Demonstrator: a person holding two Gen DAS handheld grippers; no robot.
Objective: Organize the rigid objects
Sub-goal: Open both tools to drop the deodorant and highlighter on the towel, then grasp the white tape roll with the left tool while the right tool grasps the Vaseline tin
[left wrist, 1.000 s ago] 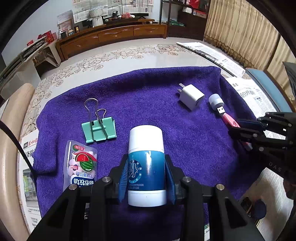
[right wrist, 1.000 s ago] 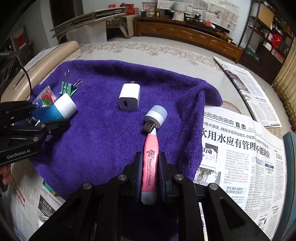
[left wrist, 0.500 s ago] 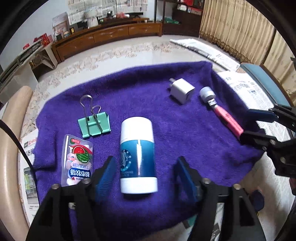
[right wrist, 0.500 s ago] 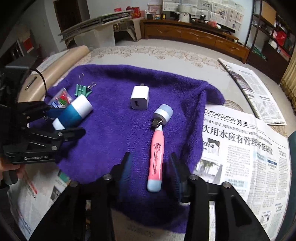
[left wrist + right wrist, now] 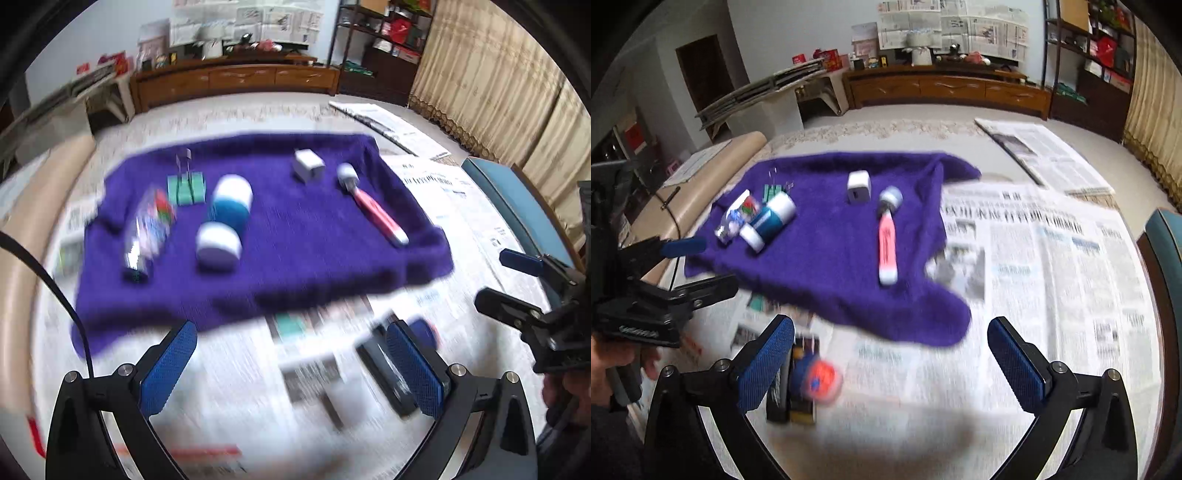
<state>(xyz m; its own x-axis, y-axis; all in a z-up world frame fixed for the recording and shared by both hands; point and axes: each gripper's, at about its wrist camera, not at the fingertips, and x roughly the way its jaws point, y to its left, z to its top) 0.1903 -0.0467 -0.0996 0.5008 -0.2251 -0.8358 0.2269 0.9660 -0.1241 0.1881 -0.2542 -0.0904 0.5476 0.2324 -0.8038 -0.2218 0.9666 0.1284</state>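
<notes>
A blue bottle with white ends [image 5: 229, 214] [image 5: 772, 219] lies on the purple towel [image 5: 295, 251] [image 5: 831, 266]. A pink USB flashlight [image 5: 376, 216] [image 5: 887, 247] lies near the towel's right edge. My left gripper [image 5: 288, 332] [image 5: 716, 264] hangs above the newspaper in front of the towel, its jaws opening with nothing between them. My right gripper [image 5: 891, 323] [image 5: 493, 277] is likewise back from the flashlight, jaws opening and empty. A white charger [image 5: 308, 165] [image 5: 858, 188], a green binder clip [image 5: 185, 189] and a candy pack [image 5: 147, 229] also rest on the towel.
Newspaper sheets [image 5: 1052, 266] cover the table around the towel. A black box [image 5: 798, 384] [image 5: 384, 373] and a round blue and orange item [image 5: 820, 376] lie on the paper near the front. A blue chair [image 5: 517, 199] stands at the right. The views are motion-blurred.
Both grippers let go, the left of the bottle and the right of the pink flashlight, opened wide and pulled back and up off the towel. Bottle and flashlight stay lying on the towel.
</notes>
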